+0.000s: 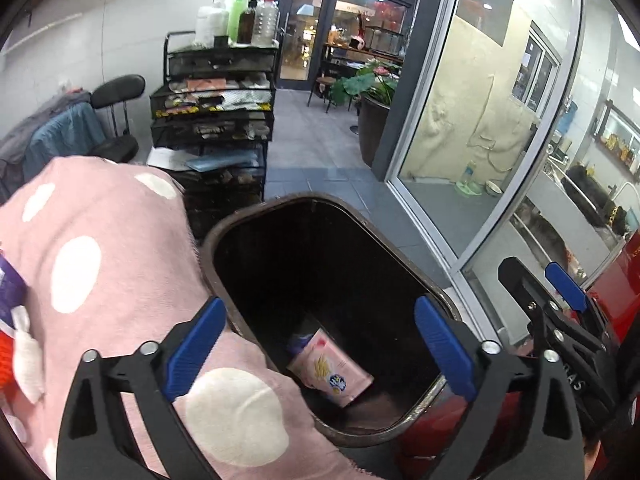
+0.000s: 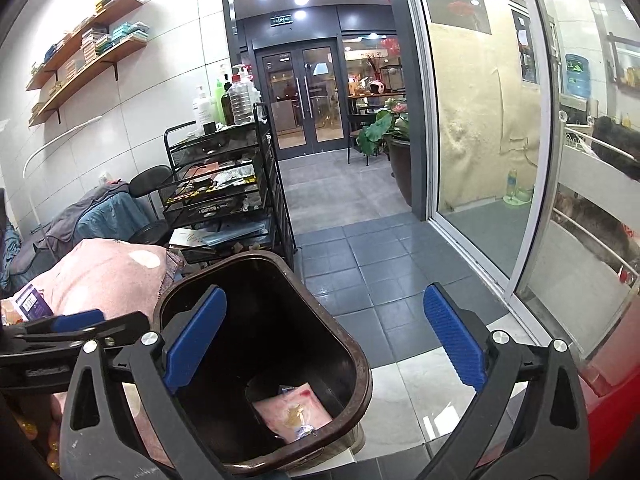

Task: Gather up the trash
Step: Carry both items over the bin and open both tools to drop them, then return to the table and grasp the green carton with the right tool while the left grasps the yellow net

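Both grippers hovering with jaws wide apart and empty, the left gripper (image 1: 320, 356) is sitting nearer the purple packet (image 1: 10, 284) lying far left on the pink blanket (image 1: 100, 240) than the right gripper (image 2: 324, 344), while the bin (image 1: 256, 216) is standing just right of it.

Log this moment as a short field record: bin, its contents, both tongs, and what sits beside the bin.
bin: dark brown bin, open top, on the floor
contents: pink snack packet lying at the bottom, with a small purple-blue item beside it
left tongs: open, nothing between the fingers, above the bin
right tongs: open, empty, over the bin's rim
beside bin: pink polka-dot blanket, touching the rim
behind: black mesh cart with bottles on top
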{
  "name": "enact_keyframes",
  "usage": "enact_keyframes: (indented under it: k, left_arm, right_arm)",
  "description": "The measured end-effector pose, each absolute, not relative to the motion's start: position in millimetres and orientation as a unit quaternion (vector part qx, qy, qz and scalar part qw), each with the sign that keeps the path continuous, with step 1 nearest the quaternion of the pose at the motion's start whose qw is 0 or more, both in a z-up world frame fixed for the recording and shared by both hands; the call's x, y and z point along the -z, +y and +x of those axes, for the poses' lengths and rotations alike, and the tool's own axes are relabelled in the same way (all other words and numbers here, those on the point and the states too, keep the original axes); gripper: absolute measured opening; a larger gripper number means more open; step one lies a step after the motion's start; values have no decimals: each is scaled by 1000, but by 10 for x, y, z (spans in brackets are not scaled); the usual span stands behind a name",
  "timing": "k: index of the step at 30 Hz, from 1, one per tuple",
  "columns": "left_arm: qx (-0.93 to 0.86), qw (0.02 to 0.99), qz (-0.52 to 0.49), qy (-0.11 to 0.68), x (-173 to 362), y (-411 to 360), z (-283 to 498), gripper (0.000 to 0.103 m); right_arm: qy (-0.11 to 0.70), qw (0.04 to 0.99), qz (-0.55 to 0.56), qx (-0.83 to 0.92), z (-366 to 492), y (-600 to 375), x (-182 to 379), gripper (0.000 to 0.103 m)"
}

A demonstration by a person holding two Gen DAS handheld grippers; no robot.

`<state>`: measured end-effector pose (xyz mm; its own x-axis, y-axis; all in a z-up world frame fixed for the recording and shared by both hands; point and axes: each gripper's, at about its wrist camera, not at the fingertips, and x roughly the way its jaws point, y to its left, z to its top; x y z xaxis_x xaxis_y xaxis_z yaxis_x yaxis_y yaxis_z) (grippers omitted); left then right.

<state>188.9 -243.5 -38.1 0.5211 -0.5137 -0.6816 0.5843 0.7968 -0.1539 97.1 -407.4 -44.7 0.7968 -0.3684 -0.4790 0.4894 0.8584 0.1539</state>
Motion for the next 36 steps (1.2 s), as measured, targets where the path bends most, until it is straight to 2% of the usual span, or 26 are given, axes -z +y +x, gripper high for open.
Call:
enact_keyframes:
  k: [19, 23, 36]
  left_arm:
    - [249, 918, 14, 308, 52, -1420, 1533, 98]
    - [216, 930, 14, 296, 60, -1086, 1464, 98]
    - [85, 943, -28, 321, 284, 193, 1256, 98]
  right_arm:
    - [223, 960, 112, 125, 1195, -3598, 291, 98]
    - [222, 967, 97, 75, 1280, -3343, 240, 98]
    - [297, 936, 75, -172, 1754, -2268, 174, 98]
